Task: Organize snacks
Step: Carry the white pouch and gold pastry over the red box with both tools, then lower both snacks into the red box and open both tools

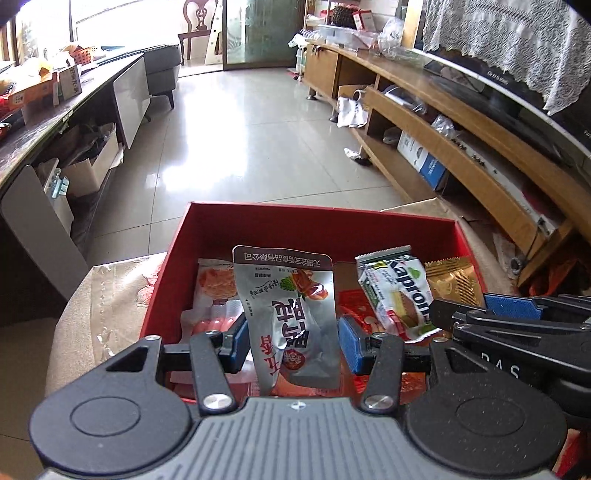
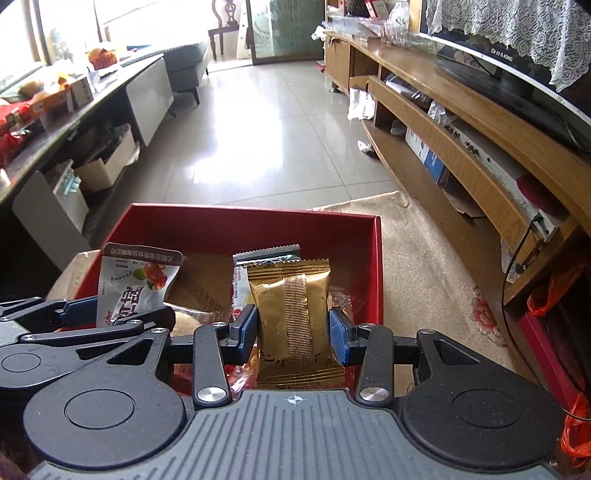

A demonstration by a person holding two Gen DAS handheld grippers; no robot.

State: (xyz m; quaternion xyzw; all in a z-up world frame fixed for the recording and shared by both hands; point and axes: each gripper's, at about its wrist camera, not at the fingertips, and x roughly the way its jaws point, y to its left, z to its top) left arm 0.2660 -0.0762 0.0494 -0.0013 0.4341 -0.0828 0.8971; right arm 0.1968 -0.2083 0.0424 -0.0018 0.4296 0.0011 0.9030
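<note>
A red box (image 1: 173,258) stands in front of me on a beige cloth; it also shows in the right wrist view (image 2: 376,266). My left gripper (image 1: 293,338) is shut on a silver snack pouch (image 1: 291,314) with red print, held upright over the box. My right gripper (image 2: 292,332) is shut on a gold snack packet (image 2: 291,314), also upright over the box's right side. In the box lie a green and white Kapron wafer pack (image 1: 397,291), a sausage pack (image 1: 214,295) and red wrappers. The right gripper shows at the right of the left wrist view (image 1: 509,310).
The beige cloth (image 2: 424,258) covers the surface under the box. A wooden TV cabinet (image 1: 461,147) runs along the right, a dark counter with boxes (image 1: 55,107) along the left. Tiled floor (image 1: 251,129) lies ahead, with a grey sofa (image 1: 162,70) and a chair (image 1: 197,29) at the far end.
</note>
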